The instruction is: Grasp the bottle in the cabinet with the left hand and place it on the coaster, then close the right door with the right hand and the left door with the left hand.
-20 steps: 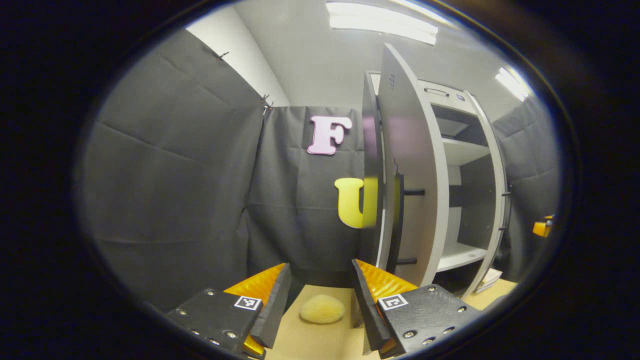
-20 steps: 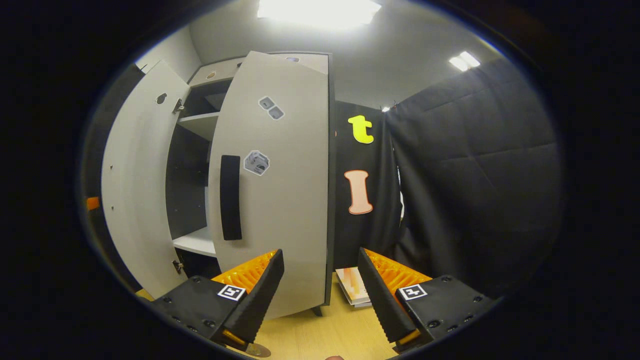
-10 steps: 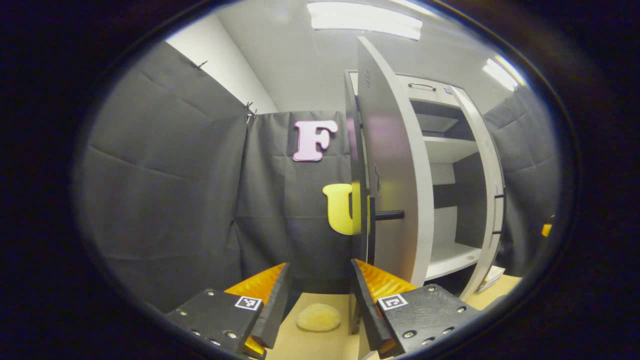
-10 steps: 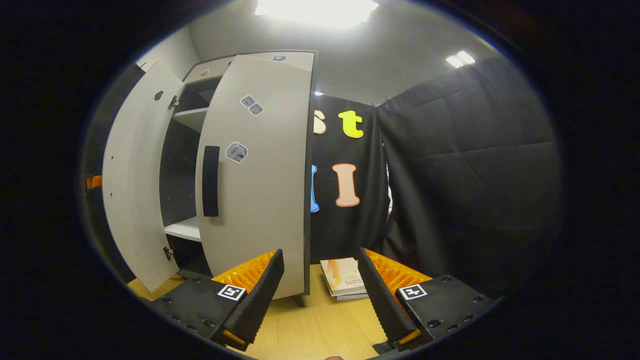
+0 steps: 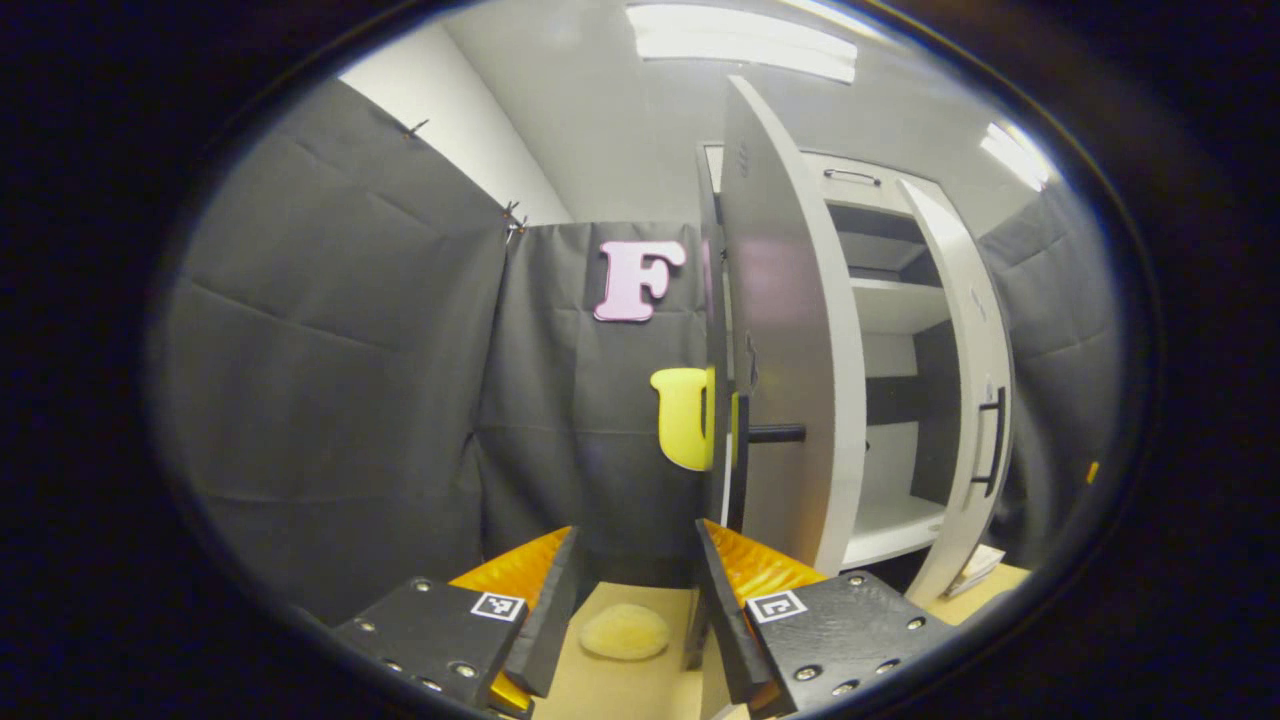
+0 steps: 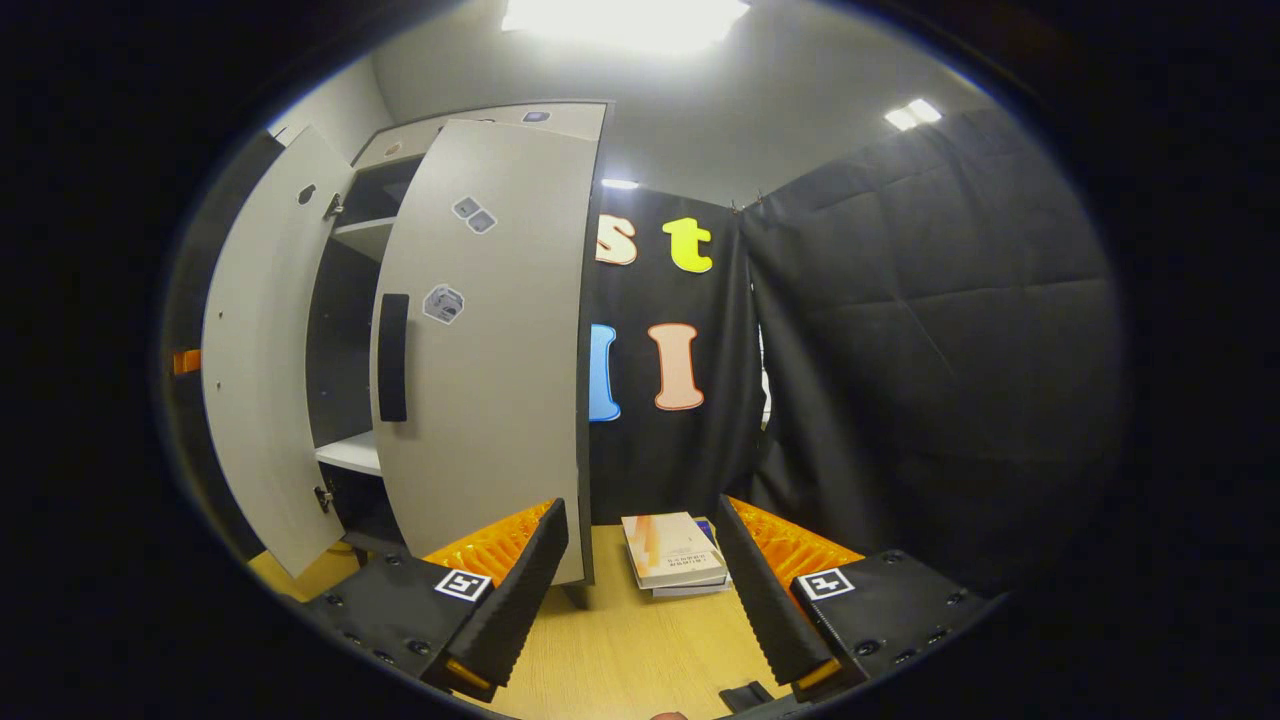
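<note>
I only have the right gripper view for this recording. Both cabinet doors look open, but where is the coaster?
Observer: In the left gripper view the coaster lies on the table, just ahead of the left gripper.
Operator: Anything on it?
Observer: No, its top is bare.
Operator: How do that gripper's jaws stand?
Observer: Open, with nothing held between them.

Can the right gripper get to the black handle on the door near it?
Probably yes. The right gripper is open and holds nothing, and the black handle on the right door faces it, up and to its left, with nothing between.
</note>
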`<action>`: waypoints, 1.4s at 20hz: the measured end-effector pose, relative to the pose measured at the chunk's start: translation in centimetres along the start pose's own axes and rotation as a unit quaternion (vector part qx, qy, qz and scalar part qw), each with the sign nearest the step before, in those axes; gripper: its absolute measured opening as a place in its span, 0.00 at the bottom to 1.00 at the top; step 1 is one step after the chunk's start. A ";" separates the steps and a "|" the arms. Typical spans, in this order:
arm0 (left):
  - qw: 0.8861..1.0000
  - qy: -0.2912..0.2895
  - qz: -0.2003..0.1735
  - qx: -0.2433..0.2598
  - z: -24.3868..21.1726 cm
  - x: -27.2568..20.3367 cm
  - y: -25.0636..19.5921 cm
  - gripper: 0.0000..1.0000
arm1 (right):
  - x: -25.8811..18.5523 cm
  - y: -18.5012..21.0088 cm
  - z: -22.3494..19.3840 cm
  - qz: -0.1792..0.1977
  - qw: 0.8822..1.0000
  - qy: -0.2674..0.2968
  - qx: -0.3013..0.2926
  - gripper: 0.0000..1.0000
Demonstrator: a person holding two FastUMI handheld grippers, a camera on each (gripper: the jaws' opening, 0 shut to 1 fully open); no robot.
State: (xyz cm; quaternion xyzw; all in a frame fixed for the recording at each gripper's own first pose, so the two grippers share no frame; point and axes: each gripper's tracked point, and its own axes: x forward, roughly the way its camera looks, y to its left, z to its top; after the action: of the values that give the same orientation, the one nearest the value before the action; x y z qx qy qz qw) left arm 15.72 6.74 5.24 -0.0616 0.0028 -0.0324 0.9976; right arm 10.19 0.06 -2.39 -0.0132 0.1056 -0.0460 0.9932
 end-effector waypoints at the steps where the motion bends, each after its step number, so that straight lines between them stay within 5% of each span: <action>1: 1.000 -0.001 -0.002 0.001 0.1 -0.1 -0.4 0.63 | 0.1 -0.1 -0.1 0.002 1.000 0.001 -0.003 0.95; 14: 1.000 -0.002 -0.028 0.004 0.4 -0.9 -7.4 0.63 | 0.3 -2.1 0.1 0.016 1.000 -0.004 -0.025 0.95; 18: 0.999 0.000 -0.051 -0.002 0.3 -0.6 -10.7 0.68 | 0.4 -3.7 0.1 0.010 1.000 -0.004 -0.023 0.95; 28: 0.996 0.000 -0.094 -0.004 -1.1 3.4 -19.5 0.64 | -0.7 -7.3 -0.4 -0.016 1.000 0.002 -0.023 0.95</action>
State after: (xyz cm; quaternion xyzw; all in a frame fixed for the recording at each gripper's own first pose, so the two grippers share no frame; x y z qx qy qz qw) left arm 17.87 -12.88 6.58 -0.0654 -0.0030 -0.1263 0.9898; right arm 8.77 -7.14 -2.41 -0.0380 0.1080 -0.0597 0.9916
